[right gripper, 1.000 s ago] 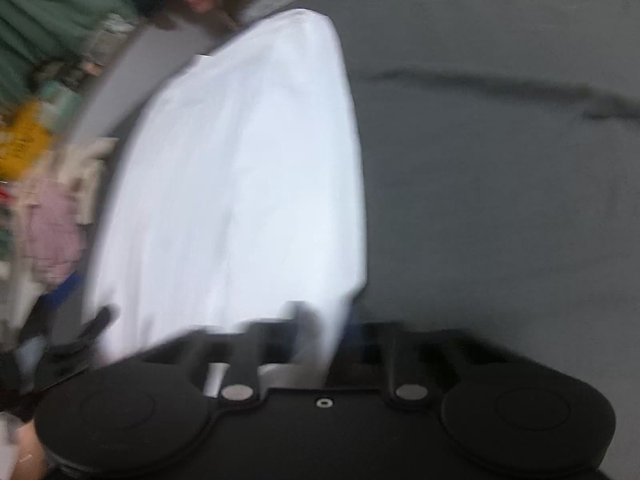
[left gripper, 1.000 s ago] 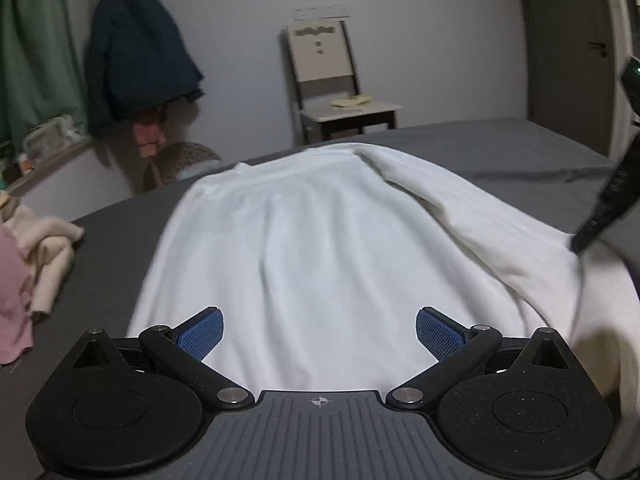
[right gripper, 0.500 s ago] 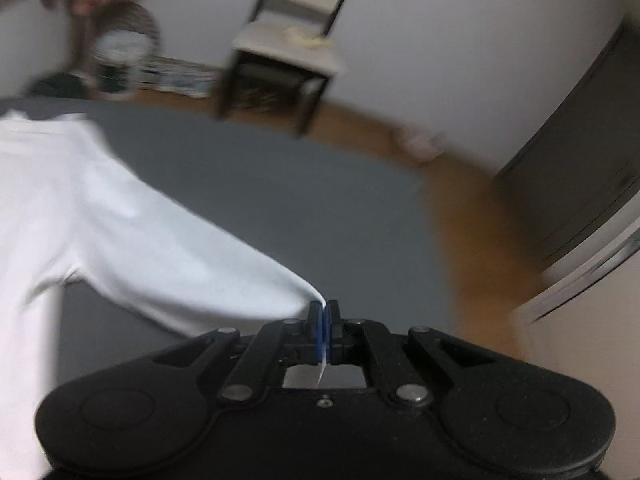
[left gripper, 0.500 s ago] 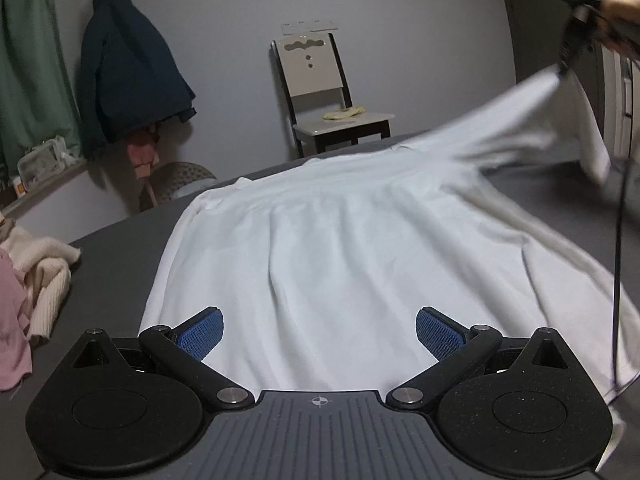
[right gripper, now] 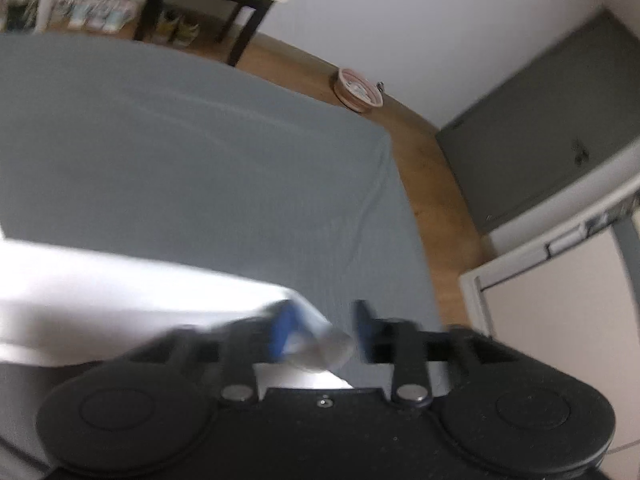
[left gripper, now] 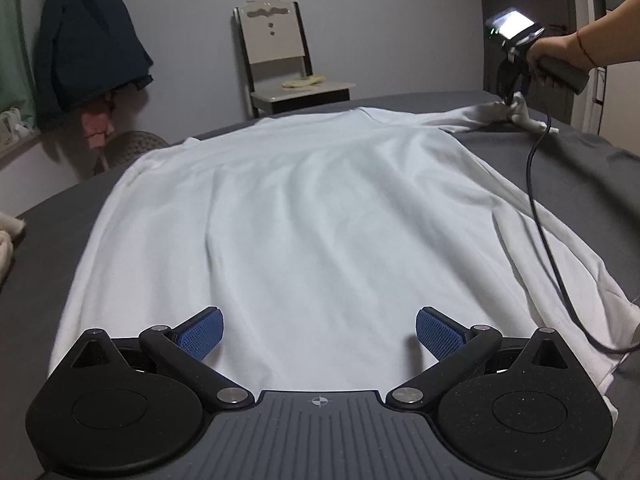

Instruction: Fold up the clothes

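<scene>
A white shirt (left gripper: 312, 216) lies spread flat on the grey bed (left gripper: 592, 184), hem nearest me. My left gripper (left gripper: 319, 334) is open and empty, low over the hem. The shirt's right sleeve (left gripper: 488, 114) stretches out to the far right. My right gripper (left gripper: 514, 100) stands at the sleeve's end there. In the right wrist view the right gripper (right gripper: 320, 338) has its jaws apart, and the sleeve end (right gripper: 312, 340) lies loose between them on the bed (right gripper: 200, 152). That view is blurred.
The right gripper's black cable (left gripper: 540, 216) trails over the shirt's right side. A chair (left gripper: 280, 64) stands beyond the bed, dark jacket (left gripper: 88, 48) hanging left. Other clothes (left gripper: 8, 236) lie at the left bed edge. The bed's corner (right gripper: 384, 136) and wooden floor (right gripper: 432, 184) are just ahead of the right gripper.
My right gripper carried the sleeve up and outward to the far right, lowered it onto the bed and opened its jaws. The shirt now lies flatter. My left gripper stayed open over the hem.
</scene>
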